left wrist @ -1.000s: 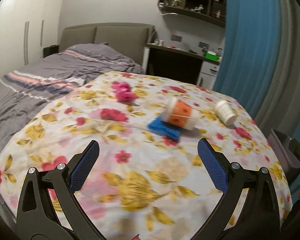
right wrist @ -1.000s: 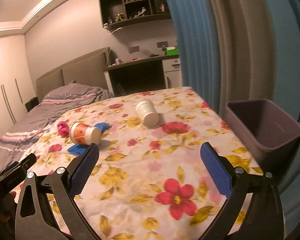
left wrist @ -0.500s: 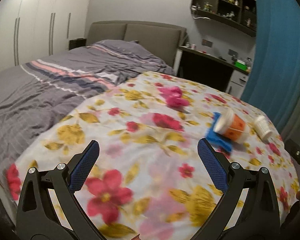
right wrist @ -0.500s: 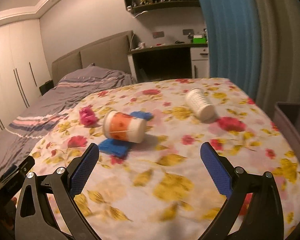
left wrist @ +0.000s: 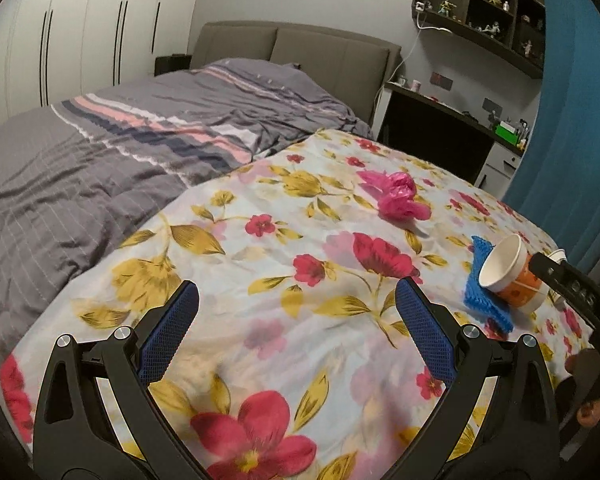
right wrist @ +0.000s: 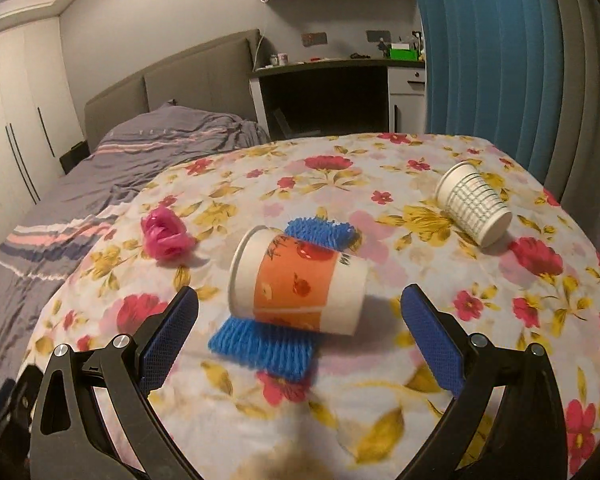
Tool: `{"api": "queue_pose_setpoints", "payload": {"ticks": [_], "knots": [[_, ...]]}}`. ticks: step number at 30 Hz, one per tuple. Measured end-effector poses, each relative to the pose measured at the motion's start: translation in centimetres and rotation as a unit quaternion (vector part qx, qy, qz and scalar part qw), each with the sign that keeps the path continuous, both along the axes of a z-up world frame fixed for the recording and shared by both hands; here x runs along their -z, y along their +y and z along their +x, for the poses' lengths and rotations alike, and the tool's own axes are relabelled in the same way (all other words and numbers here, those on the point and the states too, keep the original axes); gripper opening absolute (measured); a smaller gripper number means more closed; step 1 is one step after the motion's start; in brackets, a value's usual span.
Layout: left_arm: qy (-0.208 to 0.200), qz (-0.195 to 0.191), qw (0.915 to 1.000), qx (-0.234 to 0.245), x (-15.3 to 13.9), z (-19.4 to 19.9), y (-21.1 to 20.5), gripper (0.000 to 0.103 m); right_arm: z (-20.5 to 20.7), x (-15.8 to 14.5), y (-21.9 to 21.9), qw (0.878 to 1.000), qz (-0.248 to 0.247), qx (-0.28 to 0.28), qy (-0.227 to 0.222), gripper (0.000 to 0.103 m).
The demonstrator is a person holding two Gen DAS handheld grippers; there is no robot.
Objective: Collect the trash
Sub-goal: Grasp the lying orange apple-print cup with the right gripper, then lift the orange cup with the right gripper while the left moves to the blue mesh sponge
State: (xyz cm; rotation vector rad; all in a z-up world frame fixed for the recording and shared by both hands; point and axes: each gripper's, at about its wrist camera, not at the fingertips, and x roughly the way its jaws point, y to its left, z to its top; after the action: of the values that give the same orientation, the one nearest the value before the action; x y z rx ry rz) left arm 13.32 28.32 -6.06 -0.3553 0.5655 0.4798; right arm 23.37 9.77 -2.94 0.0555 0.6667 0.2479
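Observation:
An orange-and-white paper cup (right wrist: 298,282) lies on its side on a blue knitted cloth (right wrist: 266,346), mouth to the left. My right gripper (right wrist: 299,320) is open just in front of it, the cup between and slightly beyond its fingers, not touching. A white checked paper cup (right wrist: 474,206) lies tipped at the right. A crumpled pink wrapper (right wrist: 165,234) lies at the left. My left gripper (left wrist: 297,326) is open over the floral sheet, with the pink wrapper (left wrist: 400,198) far ahead and the orange cup (left wrist: 510,274) to its right.
The floral sheet (right wrist: 380,380) covers the near end of a bed with a grey striped duvet (left wrist: 120,152). A desk (right wrist: 336,80) and blue curtain (right wrist: 488,52) stand behind. The right gripper's black body (left wrist: 572,284) shows at the left wrist view's right edge.
My right gripper has swung left and come close to the orange cup, leaving the bin out of view. My left gripper has turned left toward the grey duvet.

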Motion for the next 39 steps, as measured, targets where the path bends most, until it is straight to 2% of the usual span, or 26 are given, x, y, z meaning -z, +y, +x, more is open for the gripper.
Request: {"api": "queue_pose_setpoints", "payload": {"ticks": [10, 14, 17, 19, 28, 36, 39], "knots": [[0.010, -0.022, 0.9997, 0.009, 0.8, 0.7, 0.4, 0.097, 2.7, 1.3, 0.8, 0.999, -0.002, 0.024, 0.029, 0.097], [0.008, -0.027, 0.9996, 0.006, 0.9, 0.6, 0.6, 0.097, 3.3, 2.2, 0.8, 0.999, 0.000, 0.023, 0.047, 0.090], [0.011, -0.028, 0.9995, 0.006, 0.9, 0.7, 0.7, 0.097, 3.6, 3.0, 0.8, 0.998, 0.001, 0.023, 0.065, 0.081], [0.011, -0.027, 0.9995, 0.007, 0.9, 0.7, 0.7, 0.097, 3.5, 3.1, 0.6, 0.997, 0.006, 0.022, 0.068, 0.080], [0.014, -0.018, 0.9997, 0.009, 0.9, 0.8, 0.4, 0.097, 2.1, 1.9, -1.1, 0.999, 0.012, 0.026, 0.039, 0.080], [0.021, 0.009, 0.9996, 0.016, 0.5, 0.9, -0.6, 0.097, -1.3, -0.4, -4.3, 1.000, 0.013, 0.012, -0.006, 0.080], [0.023, 0.006, 0.9995, 0.021, 0.3, 0.8, -1.3, 0.097, -2.7, -1.0, -5.7, 1.000, 0.012, 0.007, -0.016, 0.080]]}}
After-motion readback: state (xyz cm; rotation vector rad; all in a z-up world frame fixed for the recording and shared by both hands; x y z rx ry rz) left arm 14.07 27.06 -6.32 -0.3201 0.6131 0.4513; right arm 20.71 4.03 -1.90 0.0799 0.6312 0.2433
